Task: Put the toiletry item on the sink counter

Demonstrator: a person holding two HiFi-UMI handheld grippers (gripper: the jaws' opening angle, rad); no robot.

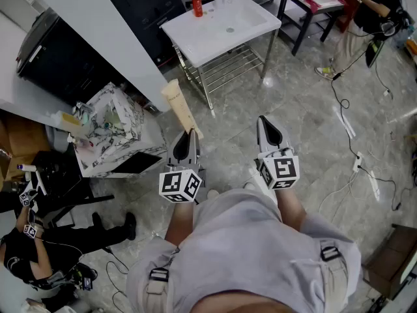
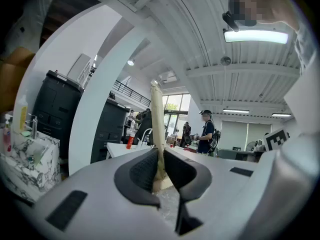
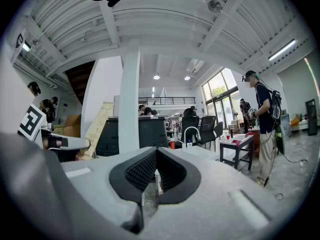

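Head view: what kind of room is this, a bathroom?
Probably a big workshop or office, not a bathroom: the sink stands alone on a metal frame, and cables trail across the floor.

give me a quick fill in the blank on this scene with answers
1. Of the left claw and the right claw, only the ___ one grips the cream tube.
2. The right claw holds ___.
3. The sink counter carries a ___ bottle.
Missing words: left; nothing; red

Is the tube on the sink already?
No, the tube is clamped in the left tool above the floor, well short of the sink.
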